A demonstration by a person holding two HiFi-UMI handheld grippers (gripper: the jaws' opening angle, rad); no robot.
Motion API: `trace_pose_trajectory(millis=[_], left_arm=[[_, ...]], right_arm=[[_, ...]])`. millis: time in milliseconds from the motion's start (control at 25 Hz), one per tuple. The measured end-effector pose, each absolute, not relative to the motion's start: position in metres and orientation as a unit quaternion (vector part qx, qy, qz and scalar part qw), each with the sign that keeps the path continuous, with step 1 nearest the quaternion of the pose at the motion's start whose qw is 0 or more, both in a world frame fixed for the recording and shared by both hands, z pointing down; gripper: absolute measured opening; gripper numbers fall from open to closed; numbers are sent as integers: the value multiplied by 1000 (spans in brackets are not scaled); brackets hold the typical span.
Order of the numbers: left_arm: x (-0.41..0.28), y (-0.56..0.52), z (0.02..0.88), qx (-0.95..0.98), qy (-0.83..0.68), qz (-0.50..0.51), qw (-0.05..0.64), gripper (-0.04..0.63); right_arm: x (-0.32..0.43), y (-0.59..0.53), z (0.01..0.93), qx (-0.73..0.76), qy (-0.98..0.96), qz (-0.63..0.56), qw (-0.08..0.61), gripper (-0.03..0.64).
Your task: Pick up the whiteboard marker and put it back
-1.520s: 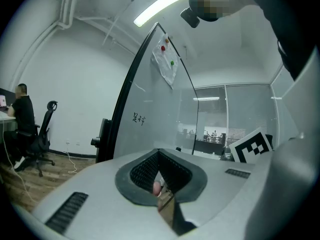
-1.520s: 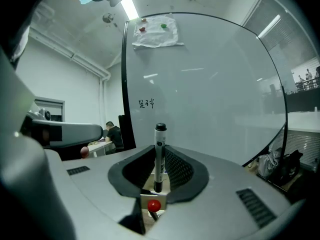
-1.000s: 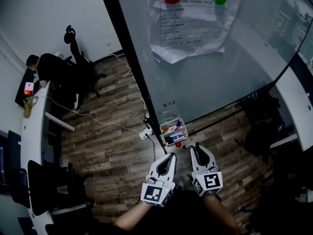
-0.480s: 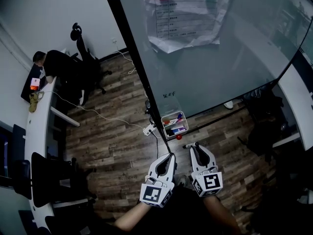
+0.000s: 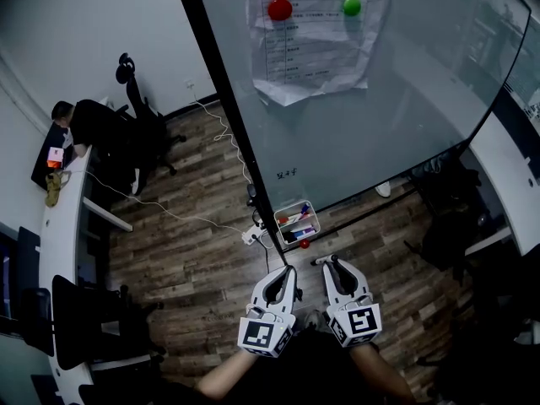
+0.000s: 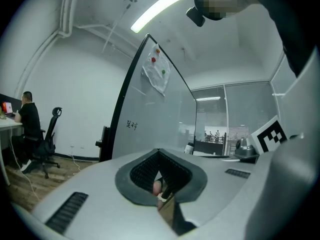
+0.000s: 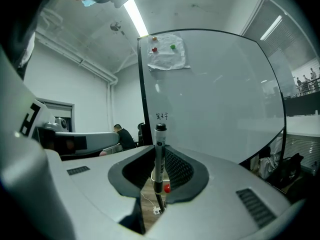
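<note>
- The right gripper (image 7: pixel 160 150) has its jaws partly apart, clamped on a whiteboard marker (image 7: pixel 159 164). The marker stands upright between them.
- The left gripper (image 6: pixel 159 153) has its jaws together at the tips and holds nothing.
- A clear tray (image 5: pixel 310 212) sits at the lower corner of the whiteboard (image 5: pixel 405 108), near the 2 grippers. It holds several markers, red and blue among them.
- 1 red magnet (image 5: pixel 305 244) sits just below the tray.
</note>
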State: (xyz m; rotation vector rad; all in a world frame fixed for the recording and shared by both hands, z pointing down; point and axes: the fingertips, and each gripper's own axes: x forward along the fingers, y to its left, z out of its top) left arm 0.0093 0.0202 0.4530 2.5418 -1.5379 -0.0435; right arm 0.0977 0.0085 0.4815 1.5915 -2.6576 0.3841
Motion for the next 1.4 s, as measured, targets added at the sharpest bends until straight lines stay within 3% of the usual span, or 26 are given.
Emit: trace_pose_trajectory(millis=[1400], left_arm=[[-20,21,458,881,-465,0,86,8]], right_arm=[[64,25,473,535,-837,109,19,72]])
